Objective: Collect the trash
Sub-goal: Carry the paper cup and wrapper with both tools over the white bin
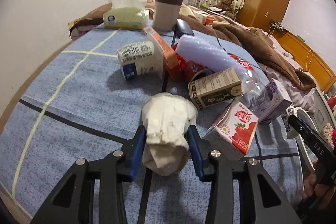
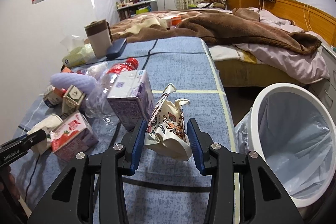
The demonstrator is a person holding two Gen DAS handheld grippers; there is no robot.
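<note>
From the left wrist, I have the left gripper (image 1: pixel 167 140) closed on a crumpled white paper cup (image 1: pixel 168 129), both blue pads pressed into its sides near the base. It lies on the blue cloth (image 1: pixel 63 87), just in front of the heap of trash: a strawberry carton (image 1: pixel 235 131), a green box (image 1: pixel 216 89), a white bottle (image 1: pixel 138 60). I judge the cup soft, so I would not squeeze harder; I would lift straight up to clear the carton beside it.

From the right wrist, the right gripper (image 2: pixel 167 138) is clamped on a crumpled printed wrapper (image 2: pixel 168 127), pads touching both sides, its top sticking up between the fingers. The lined bin (image 2: pixel 294 140) stands off the table's edge, to the right. A purple carton (image 2: pixel 134 102) sits just left of the wrapper. I would raise this hand first, swing right over the rim, and only release once well above the liner, keeping the left hand clear.
</note>
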